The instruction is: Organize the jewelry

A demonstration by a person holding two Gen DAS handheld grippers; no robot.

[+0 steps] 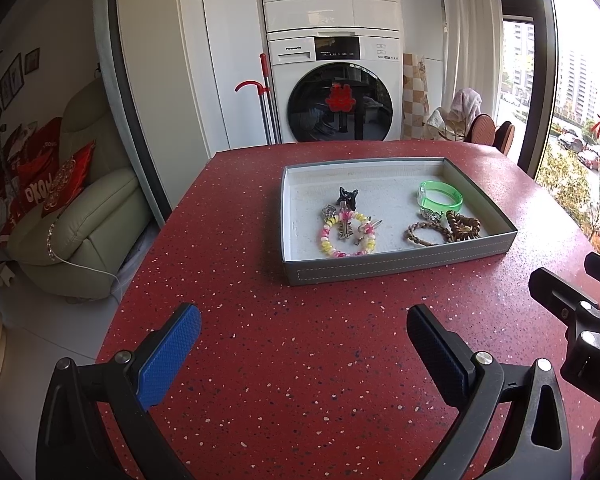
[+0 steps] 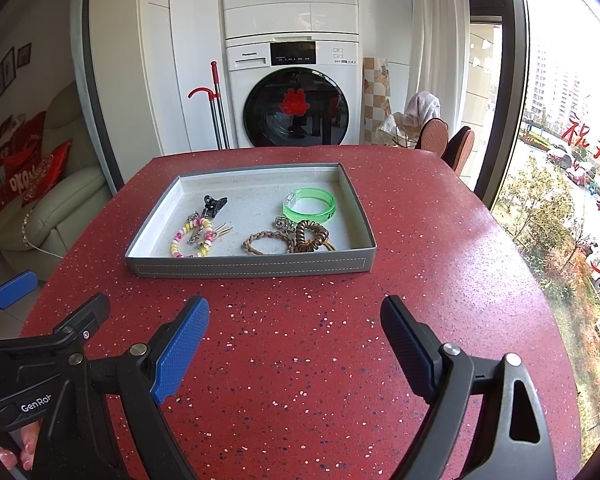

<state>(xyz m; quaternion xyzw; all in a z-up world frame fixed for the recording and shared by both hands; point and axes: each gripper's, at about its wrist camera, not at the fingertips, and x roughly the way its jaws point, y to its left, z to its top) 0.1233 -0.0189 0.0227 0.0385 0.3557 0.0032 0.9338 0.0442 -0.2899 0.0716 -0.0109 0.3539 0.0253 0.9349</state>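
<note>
Both claws hover spread and empty over the red table [image 1: 300, 360]: left claw [image 1: 304, 340], right claw [image 2: 294, 334]. Ahead of them, well apart, sits the grey tray [image 2: 252, 268]. Inside lie a green bangle [image 2: 310, 204], brown braided bands [image 2: 276, 240], a pink-and-yellow bead bracelet [image 2: 192, 238] and a black clip [image 2: 214, 202].

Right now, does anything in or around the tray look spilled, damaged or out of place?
Nothing stands out. All the jewelry lies inside the grey tray on the red table; only the brown bracelets lie tangled.
</note>
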